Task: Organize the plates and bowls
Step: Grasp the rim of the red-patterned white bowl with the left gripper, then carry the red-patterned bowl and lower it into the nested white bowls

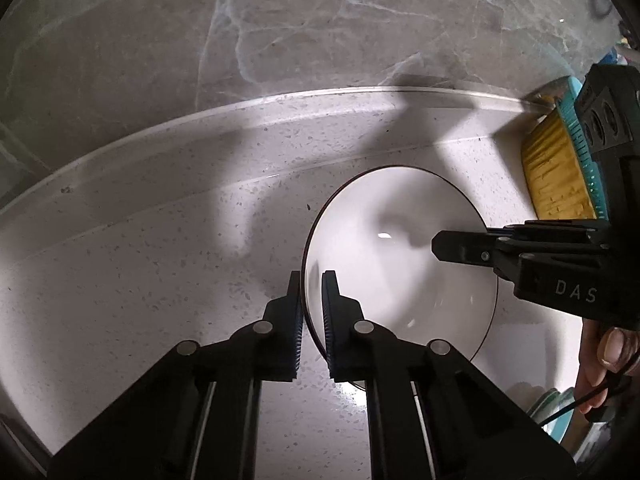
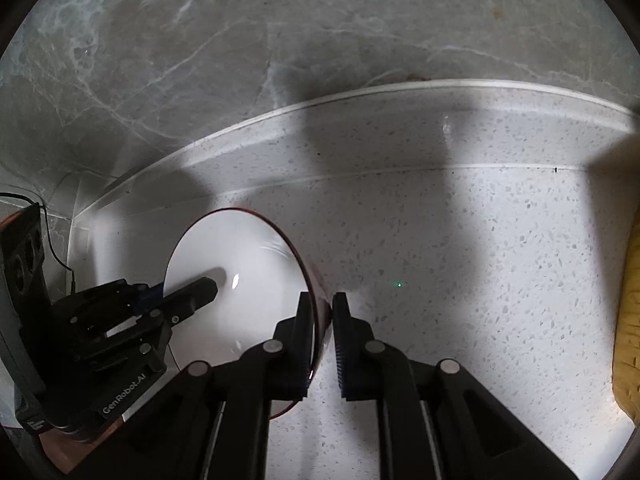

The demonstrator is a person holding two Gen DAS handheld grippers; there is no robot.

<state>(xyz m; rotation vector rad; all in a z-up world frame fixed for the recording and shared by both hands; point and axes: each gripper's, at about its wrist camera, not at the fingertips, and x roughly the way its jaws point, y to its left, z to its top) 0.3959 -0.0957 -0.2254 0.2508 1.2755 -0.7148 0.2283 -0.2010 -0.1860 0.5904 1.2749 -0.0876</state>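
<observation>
A white bowl [image 1: 400,256] with a dark rim sits on the speckled white counter [image 1: 160,260]. My left gripper [image 1: 311,280] is shut on the bowl's left rim, one finger inside and one outside. My right gripper [image 2: 322,304] is shut on the opposite rim of the same bowl [image 2: 240,280]. The right gripper shows in the left wrist view [image 1: 460,248], reaching over the bowl from the right. The left gripper shows in the right wrist view [image 2: 192,292], reaching in from the left. I cannot tell whether the bowl is lifted off the counter.
A grey marble wall [image 1: 280,20] rises behind the counter's raised back edge. A yellow and teal rack-like item [image 1: 560,168] stands at the right, also at the right edge of the right wrist view [image 2: 628,320]. Glass dishes [image 1: 552,404] sit at the lower right.
</observation>
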